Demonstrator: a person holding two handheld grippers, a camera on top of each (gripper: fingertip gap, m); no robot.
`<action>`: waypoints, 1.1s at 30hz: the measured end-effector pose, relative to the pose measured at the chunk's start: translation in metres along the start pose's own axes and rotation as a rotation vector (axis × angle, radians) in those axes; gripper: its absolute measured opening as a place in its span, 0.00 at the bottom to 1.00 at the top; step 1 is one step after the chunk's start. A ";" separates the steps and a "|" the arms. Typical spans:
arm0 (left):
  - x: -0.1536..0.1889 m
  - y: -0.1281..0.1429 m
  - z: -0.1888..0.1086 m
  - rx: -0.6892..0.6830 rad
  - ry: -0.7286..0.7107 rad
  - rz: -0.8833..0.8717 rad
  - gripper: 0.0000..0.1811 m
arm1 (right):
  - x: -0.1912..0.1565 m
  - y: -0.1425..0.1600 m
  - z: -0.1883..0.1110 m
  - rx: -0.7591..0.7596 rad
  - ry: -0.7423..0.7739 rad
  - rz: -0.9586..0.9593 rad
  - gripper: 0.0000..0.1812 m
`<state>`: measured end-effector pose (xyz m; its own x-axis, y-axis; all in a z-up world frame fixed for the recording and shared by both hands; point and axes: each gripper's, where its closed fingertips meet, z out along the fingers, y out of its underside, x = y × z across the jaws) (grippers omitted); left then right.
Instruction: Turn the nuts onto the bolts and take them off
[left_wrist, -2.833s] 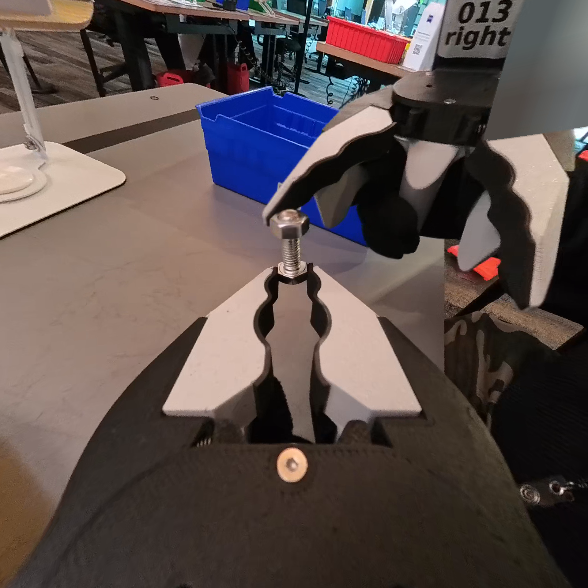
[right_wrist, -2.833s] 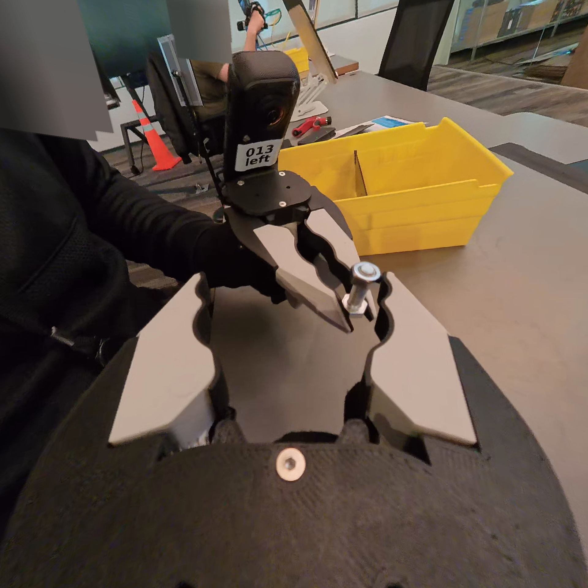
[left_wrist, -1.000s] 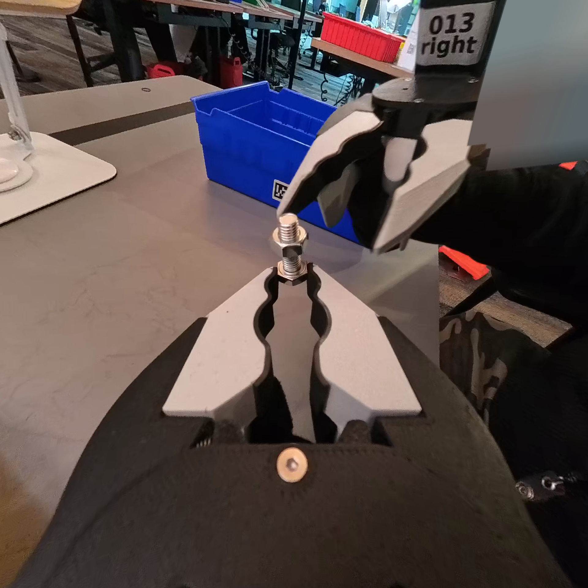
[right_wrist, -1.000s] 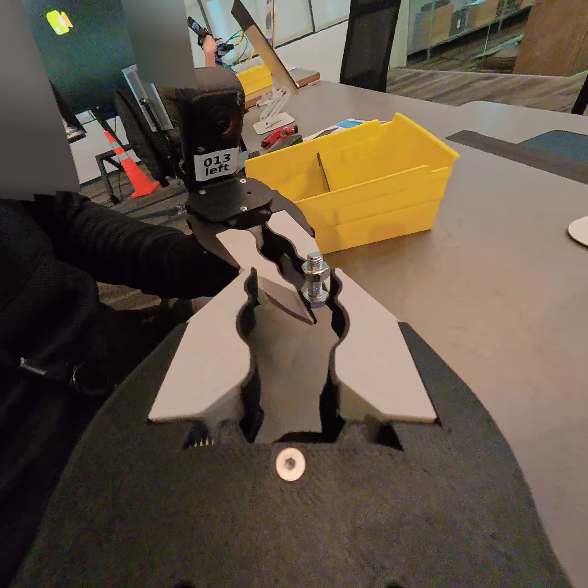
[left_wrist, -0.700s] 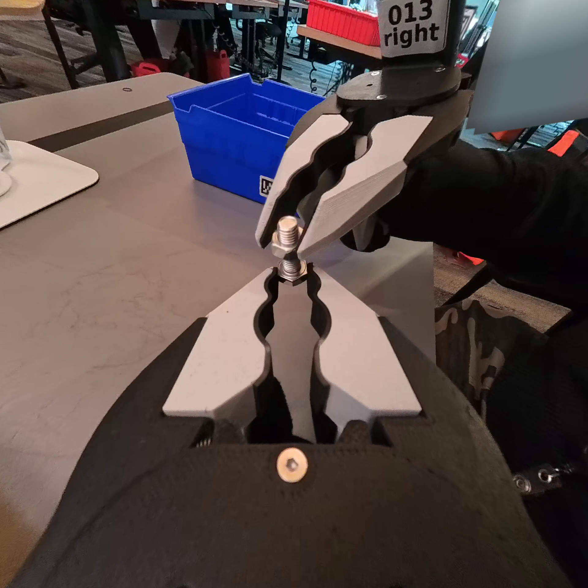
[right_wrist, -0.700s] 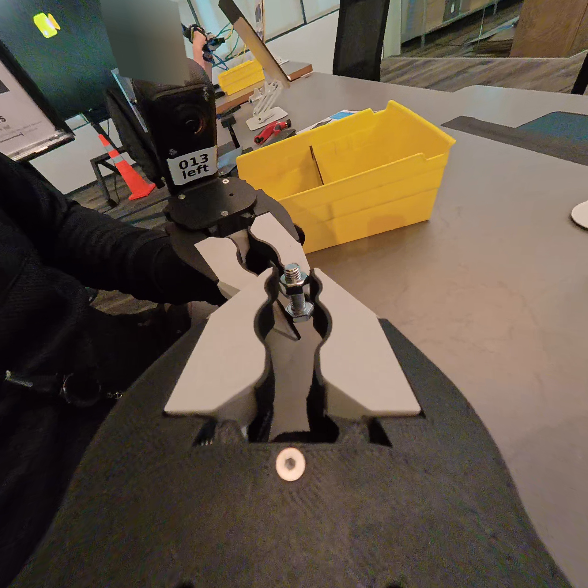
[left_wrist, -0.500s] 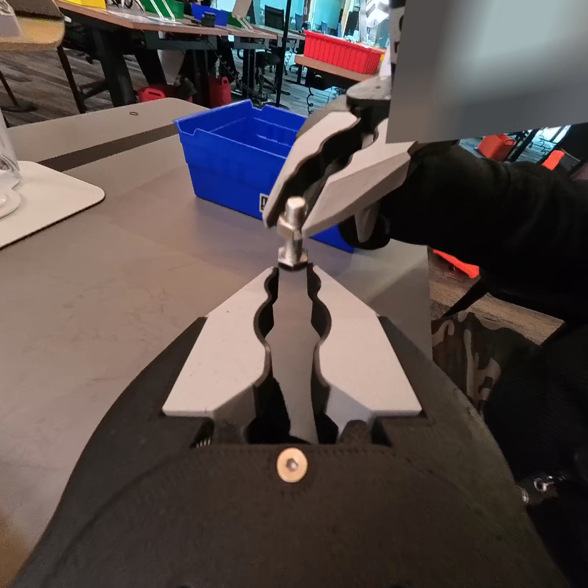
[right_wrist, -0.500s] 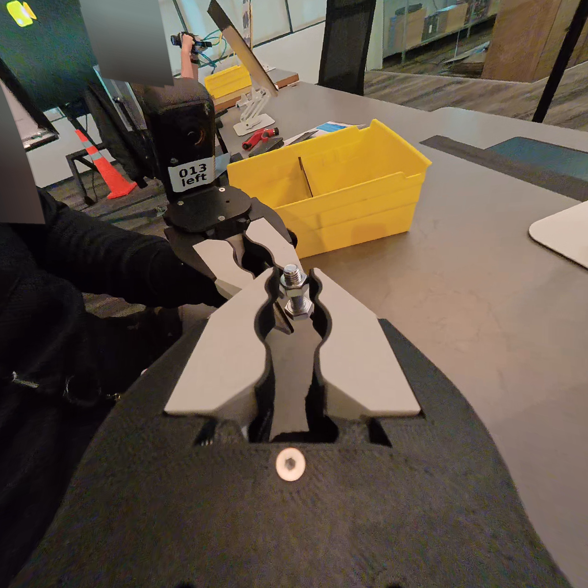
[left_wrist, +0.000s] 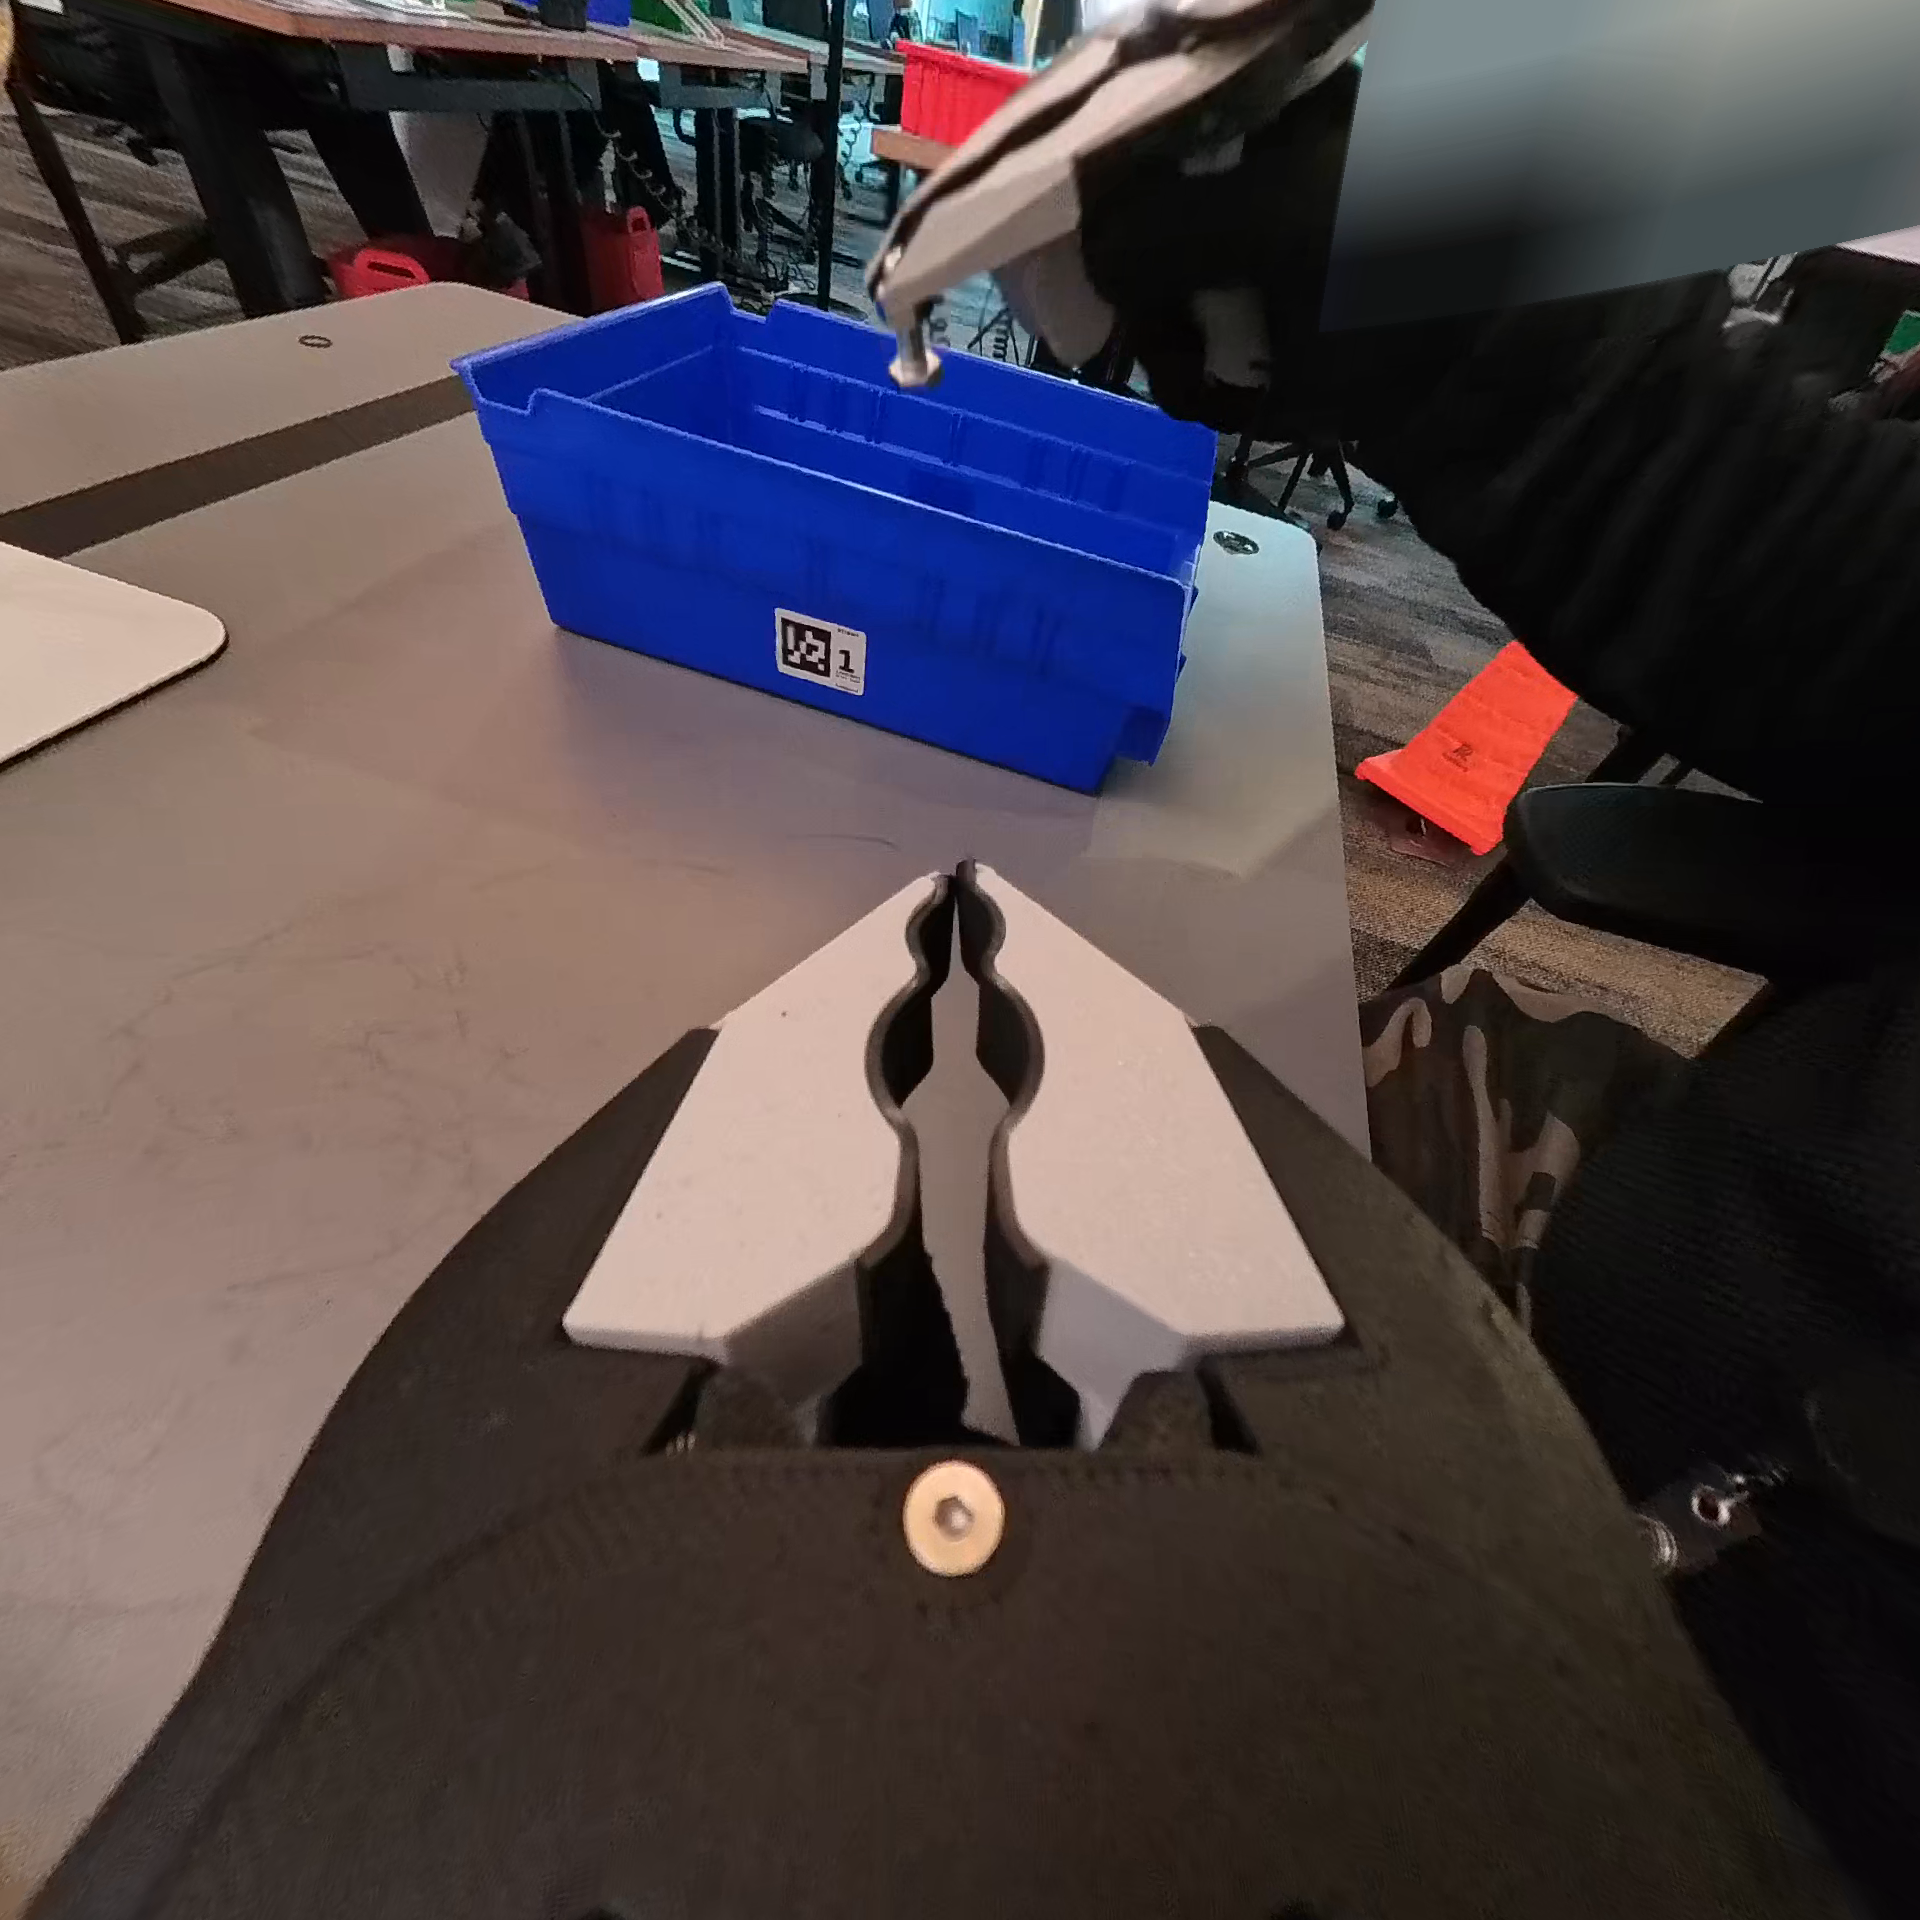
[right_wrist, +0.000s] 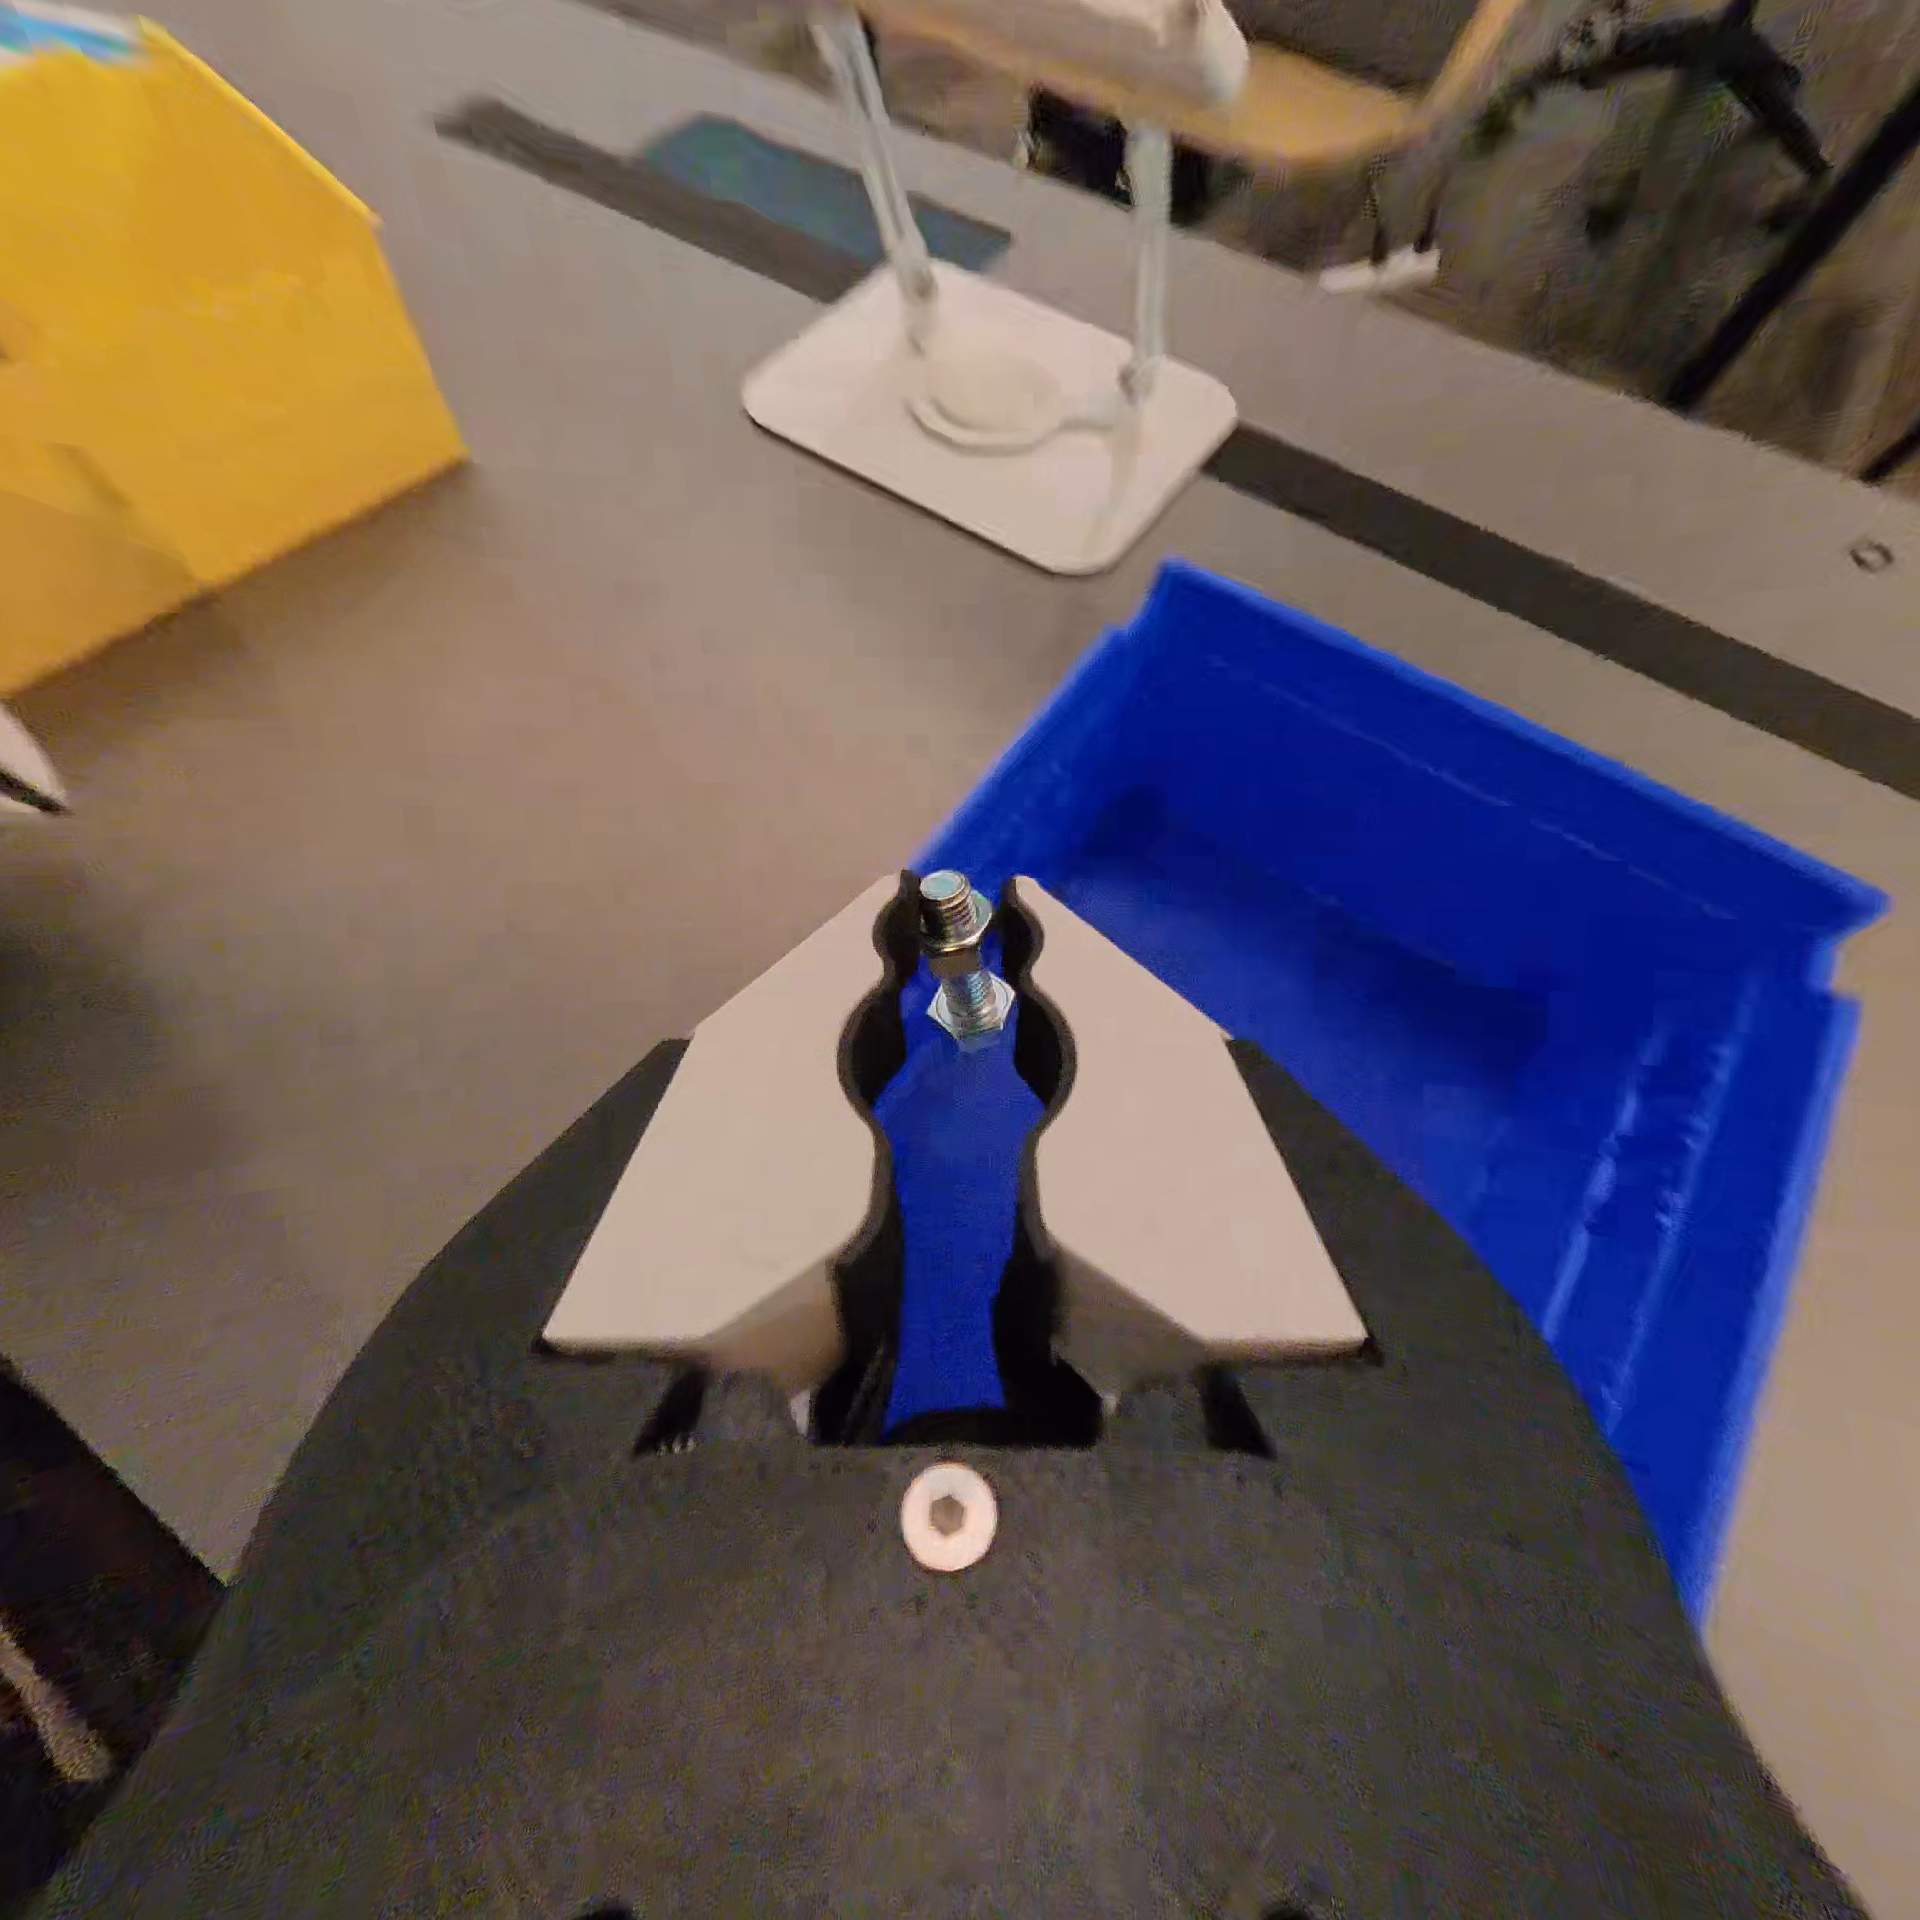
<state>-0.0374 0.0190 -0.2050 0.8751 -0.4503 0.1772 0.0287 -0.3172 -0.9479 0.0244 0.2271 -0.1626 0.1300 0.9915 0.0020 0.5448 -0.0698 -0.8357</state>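
1. Bolt (right_wrist: 961, 951) with its nut (right_wrist: 953, 925) threaded on sits pinched between the right gripper's (right_wrist: 956, 896) fingertips, the hex head hanging below.
2. It hangs above the near-left corner of the blue bin (right_wrist: 1475, 790).
3. Left gripper (left_wrist: 956, 881) is closed on nothing, tips meeting, over the grey table (left_wrist: 312, 935).
4. Yellow bin (right_wrist: 187, 395) stands far left.

Blue bin (left_wrist: 852, 540), yellow bin (right_wrist: 187, 395), silver bolt (right_wrist: 961, 951), grey table (left_wrist: 312, 935)
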 end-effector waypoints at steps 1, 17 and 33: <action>0.001 0.001 0.001 -0.003 0.005 -0.001 0.00 | 0.014 0.017 0.001 -0.070 0.050 0.006 0.07; 0.017 -0.010 0.006 -0.014 0.038 0.053 0.00 | 0.043 0.106 0.029 -0.361 0.082 0.149 0.12; -0.101 -0.088 -0.141 -0.243 -0.549 0.360 0.08 | -0.062 0.010 0.002 -0.035 -0.084 -0.026 0.07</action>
<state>-0.1967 -0.0253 -0.1024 0.9292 -0.0962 -0.3569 -0.3619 -0.4335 -0.8253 0.0199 0.1650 -0.1725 0.0465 0.9986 -0.0241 0.5755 -0.0465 -0.8165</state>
